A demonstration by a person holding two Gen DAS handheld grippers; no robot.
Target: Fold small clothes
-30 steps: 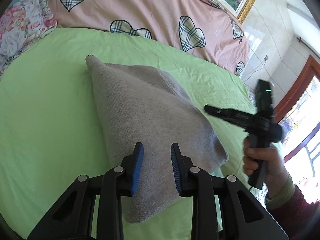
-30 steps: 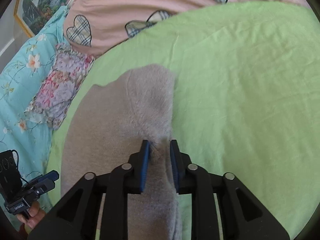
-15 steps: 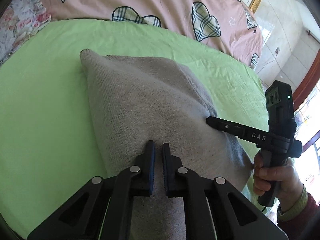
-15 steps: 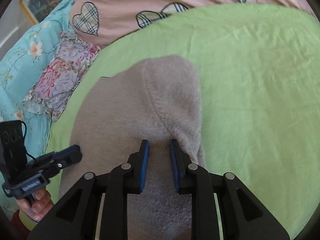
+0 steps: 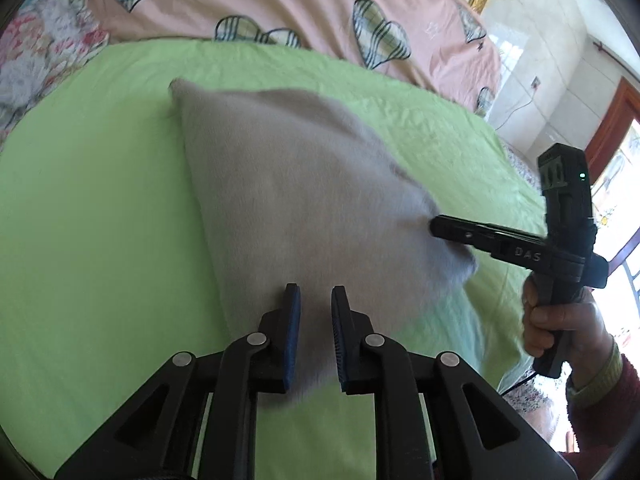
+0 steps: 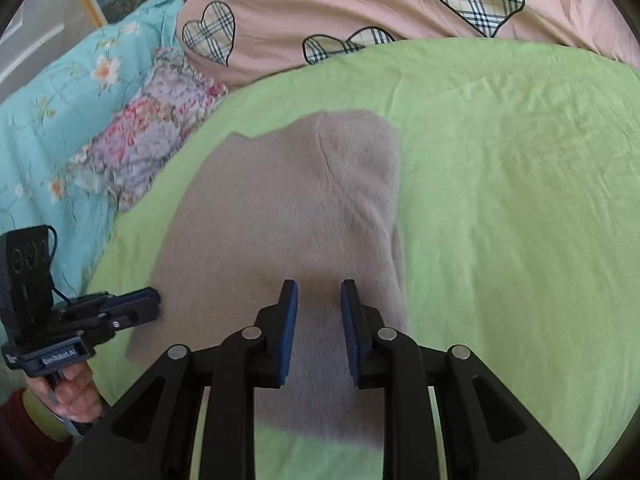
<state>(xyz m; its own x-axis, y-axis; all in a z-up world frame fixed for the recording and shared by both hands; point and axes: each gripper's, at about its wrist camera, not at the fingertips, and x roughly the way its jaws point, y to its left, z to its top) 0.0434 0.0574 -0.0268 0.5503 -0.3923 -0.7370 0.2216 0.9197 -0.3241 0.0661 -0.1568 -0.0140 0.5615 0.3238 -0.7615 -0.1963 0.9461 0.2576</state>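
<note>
A grey knit garment (image 5: 304, 184) lies folded on the green sheet (image 5: 100, 240), its near part blurred. My left gripper (image 5: 316, 300) is at its near edge. The jaws are opening, a narrow gap between the blue pads; cloth shows in the gap, and the pads do not press on it. In the right wrist view the left gripper (image 6: 154, 300) sits at the garment's (image 6: 288, 200) left edge. My right gripper (image 6: 318, 294) hangs over the garment's near part. Its jaws open slightly, with cloth seen in the gap but not pinched. From the left wrist view its tip (image 5: 436, 225) touches the garment's right edge.
A pink quilt with plaid hearts (image 5: 280, 4) lies along the far side of the sheet. A floral cushion (image 6: 148, 140) and a turquoise flowered cover (image 6: 60, 108) lie at the left. A hand (image 5: 560, 328) holds the right gripper near the bed's right edge.
The left jaws closed onto the garment's near edge, then parted again. The right gripper came in from the right and now touches the garment's right edge. The cloth's near right part is blurred.
</note>
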